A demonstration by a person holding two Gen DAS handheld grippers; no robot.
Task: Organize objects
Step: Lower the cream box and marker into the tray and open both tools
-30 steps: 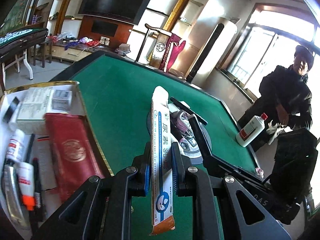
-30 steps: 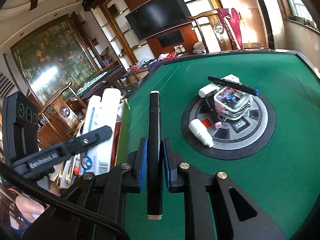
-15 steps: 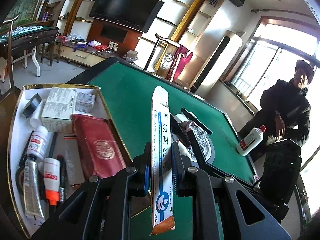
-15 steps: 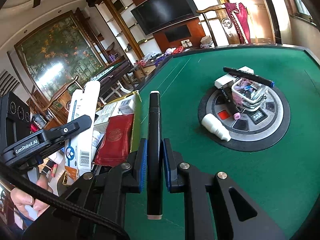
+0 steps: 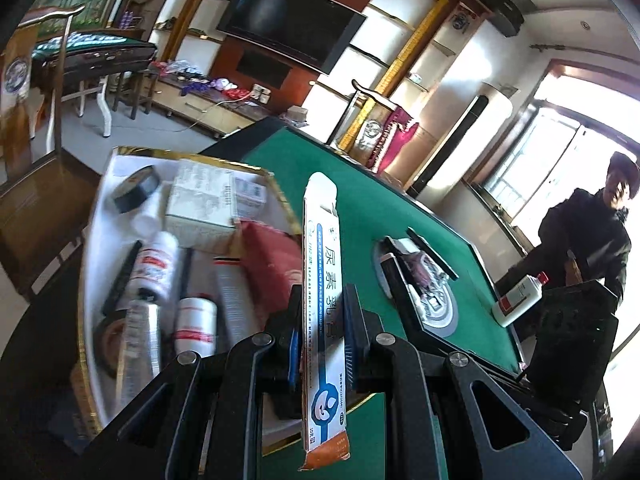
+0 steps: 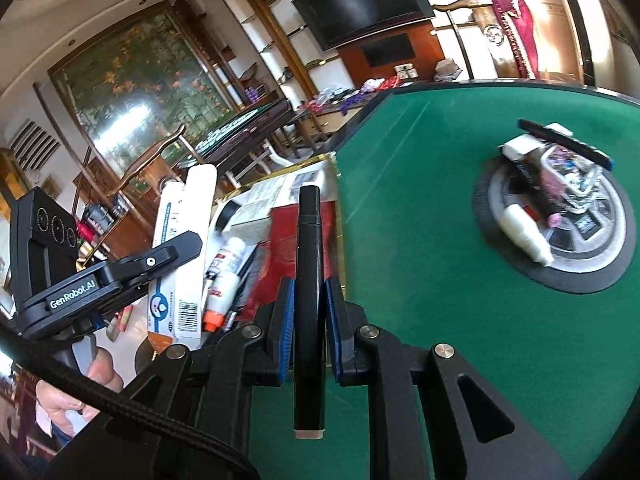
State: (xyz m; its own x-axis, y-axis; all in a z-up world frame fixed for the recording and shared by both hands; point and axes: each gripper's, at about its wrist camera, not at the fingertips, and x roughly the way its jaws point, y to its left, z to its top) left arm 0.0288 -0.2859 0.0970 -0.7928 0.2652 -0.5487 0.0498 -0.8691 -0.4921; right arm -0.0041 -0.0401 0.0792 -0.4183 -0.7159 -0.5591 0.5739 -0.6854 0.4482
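Observation:
My left gripper [image 5: 323, 332] is shut on a long white ointment box [image 5: 322, 264] with blue print and an orange end, held upright over the near right corner of a gold-rimmed white tray [image 5: 86, 292]. My right gripper [image 6: 310, 300] is shut on a black marker [image 6: 308, 248], its tip over the tray's edge beside a red booklet [image 6: 282, 240]. In the right wrist view the left gripper [image 6: 120, 276] and its box [image 6: 182, 240] show at the left. The tray holds small white bottles [image 5: 154, 264], a tube, a white carton [image 5: 200, 208] and a tape roll [image 5: 136, 188].
A green felt table [image 6: 420, 280] has a round grey centre disc [image 6: 600, 248] carrying a white bottle, a clear case, a white box and a black pen. A person in dark clothes [image 5: 588, 232] stands at the far side by a white bottle [image 5: 518, 300]. Wooden chairs stand beyond the tray.
Both grippers have swung left from the table's centre toward the tray, keeping the box and the marker. The tray now fills more of both views.

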